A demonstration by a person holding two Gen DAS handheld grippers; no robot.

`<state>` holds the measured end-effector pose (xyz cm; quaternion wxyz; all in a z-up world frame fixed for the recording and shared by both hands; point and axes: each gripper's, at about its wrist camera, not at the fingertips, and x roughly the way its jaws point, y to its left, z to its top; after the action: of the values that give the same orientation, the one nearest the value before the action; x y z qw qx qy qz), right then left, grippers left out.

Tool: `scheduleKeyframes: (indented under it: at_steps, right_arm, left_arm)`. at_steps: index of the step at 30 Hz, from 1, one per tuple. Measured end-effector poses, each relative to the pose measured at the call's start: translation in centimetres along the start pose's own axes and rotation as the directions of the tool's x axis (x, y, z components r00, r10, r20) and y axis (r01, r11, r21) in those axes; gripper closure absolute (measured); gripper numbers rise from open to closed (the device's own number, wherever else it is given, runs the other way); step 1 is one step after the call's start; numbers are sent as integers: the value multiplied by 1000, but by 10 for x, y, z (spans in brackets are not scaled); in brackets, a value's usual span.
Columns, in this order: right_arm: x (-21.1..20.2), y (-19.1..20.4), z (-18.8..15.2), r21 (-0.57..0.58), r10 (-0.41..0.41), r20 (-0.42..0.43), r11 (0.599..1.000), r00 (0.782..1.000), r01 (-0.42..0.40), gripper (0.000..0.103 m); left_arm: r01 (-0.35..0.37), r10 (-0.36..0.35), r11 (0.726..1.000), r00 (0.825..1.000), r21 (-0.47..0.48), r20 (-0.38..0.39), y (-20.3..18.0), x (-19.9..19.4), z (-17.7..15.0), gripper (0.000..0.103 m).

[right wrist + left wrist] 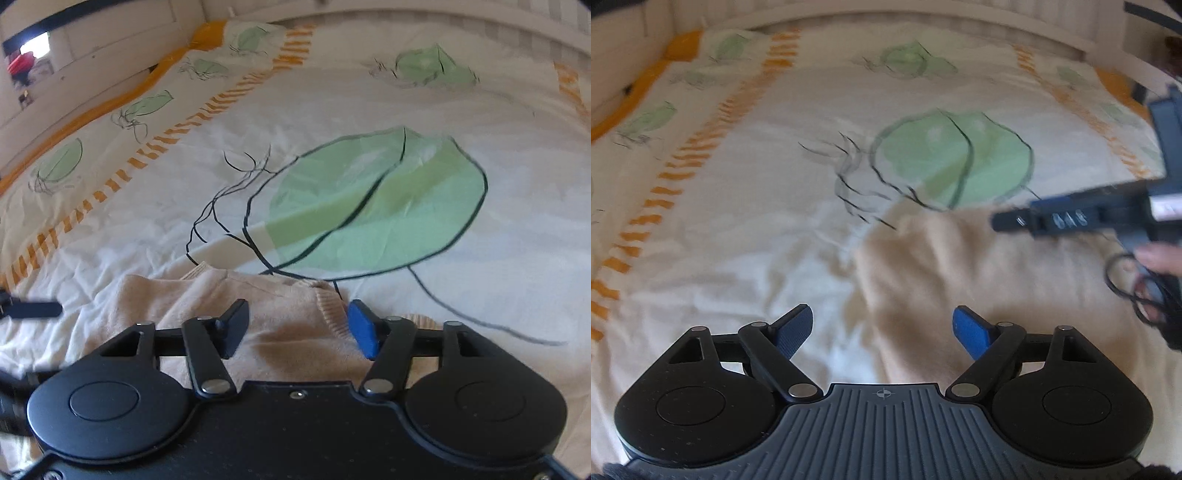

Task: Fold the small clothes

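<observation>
A small beige knit garment [979, 277] lies rumpled on the bedcover, at lower right in the left wrist view. My left gripper [882, 328] hangs open above its left edge with nothing between the blue pads. In the right wrist view the garment [288, 306] lies just below my right gripper [299, 328], and a ribbed band [332, 314] shows beside the right pad. The right jaws stand apart, and the pads do not press on the cloth. The right gripper's black frame [1108, 210] reaches in from the right above the garment.
The white bedcover [498, 229] has a big green leaf print [369, 206] beyond the garment and orange striped bands [683, 158] at the left. A hand [1160, 258] and a looped black cable [1130, 291] sit at the right edge. A pale wall runs behind the bed.
</observation>
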<state>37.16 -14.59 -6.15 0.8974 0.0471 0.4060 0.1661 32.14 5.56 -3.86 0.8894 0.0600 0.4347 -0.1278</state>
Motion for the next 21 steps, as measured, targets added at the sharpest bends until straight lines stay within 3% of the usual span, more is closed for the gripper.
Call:
scheduleKeyframes:
  at_steps: [1, 2, 3, 11, 16, 17, 19, 21]
  right_arm:
    - [1, -3, -1, 17, 18, -8, 1000, 1000, -18, 64]
    - [2, -4, -2, 25, 26, -10, 999, 1000, -25, 89]
    - [2, -4, -1, 29, 37, -6, 999, 999, -37, 93]
    - [23, -9, 19, 59, 36, 3, 998, 999, -36, 93]
    - [-2, -13, 16, 44, 34, 41, 998, 999, -36, 80]
    - [-4, -11, 15, 17, 34, 19, 999, 999, -34, 59]
    - [-3, -9, 13, -15, 29, -11, 999, 1000, -30, 31]
    - [-1, -7, 11, -39, 21, -11, 999, 1000, -22, 31]
  left_arm:
    - [7, -7, 1000, 1000, 8, -25, -3, 4, -2, 20]
    - [5, -4, 1000, 998, 17, -58, -5, 9, -3, 20]
    - [0, 2, 1000, 996, 21, -87, -6, 15, -5, 19]
    - [58, -75, 991, 986, -118, -147, 14, 23, -5, 18]
    - [77, -106, 981, 981, -178, -162, 22, 27, -7, 18]
    - [75, -104, 982, 981, -174, -162, 21, 27, -7, 18]
    - [69, -96, 984, 982, -162, -162, 19, 27, -6, 17]
    - [64, -88, 986, 984, -151, -158, 17, 26, -6, 17]
